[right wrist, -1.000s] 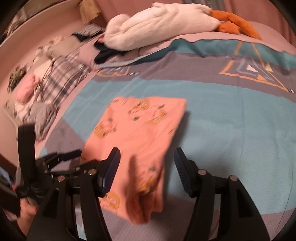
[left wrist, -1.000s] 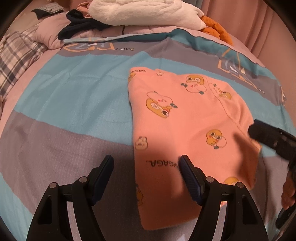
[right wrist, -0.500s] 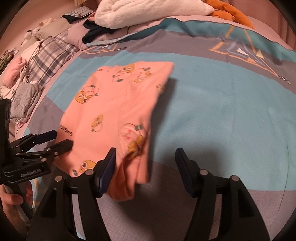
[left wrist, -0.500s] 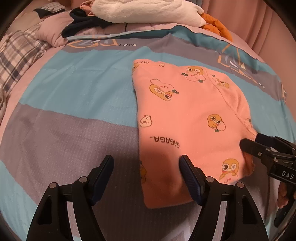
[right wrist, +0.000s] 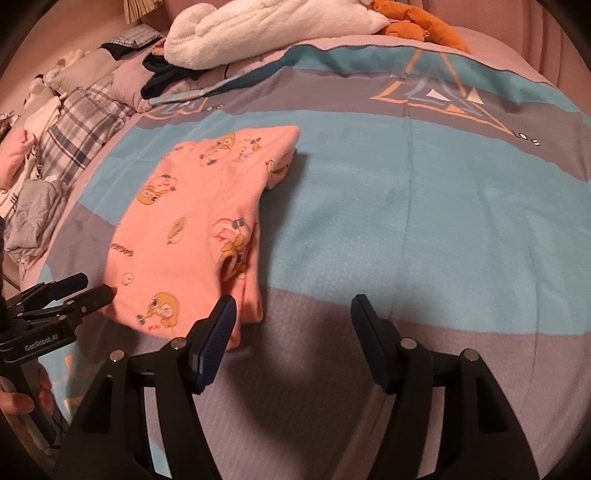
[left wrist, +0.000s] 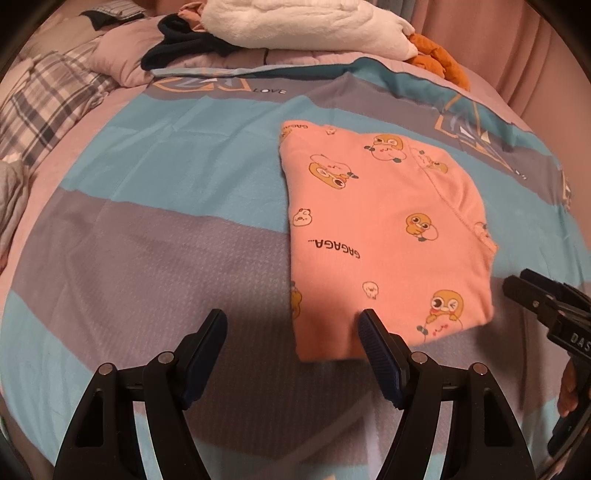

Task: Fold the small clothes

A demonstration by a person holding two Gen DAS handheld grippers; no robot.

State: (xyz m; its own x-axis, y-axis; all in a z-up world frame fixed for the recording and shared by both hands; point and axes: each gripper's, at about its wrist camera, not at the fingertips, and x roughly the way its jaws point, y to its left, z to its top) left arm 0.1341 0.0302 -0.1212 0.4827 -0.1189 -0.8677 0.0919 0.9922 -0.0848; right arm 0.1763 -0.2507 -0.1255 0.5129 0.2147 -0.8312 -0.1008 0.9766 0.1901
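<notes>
We held the left gripper (left wrist: 291, 332) and right gripper (right wrist: 291, 317) released, jaws apart over the striped bedspread (left wrist: 166, 184), nothing between them. The folded pink garment (left wrist: 384, 236) lay flat beyond them. Only the right wrist view showed the gray clothes (right wrist: 33, 214) at the bed's edge.

Location: a home bedroom. Evidence: a bed spread with a teal-and-grey striped duvet cover (left wrist: 166, 192), a plaid pillow (left wrist: 48, 99) at its head, a white plush blanket (right wrist: 266, 26), and loose clothing heaped alongside
</notes>
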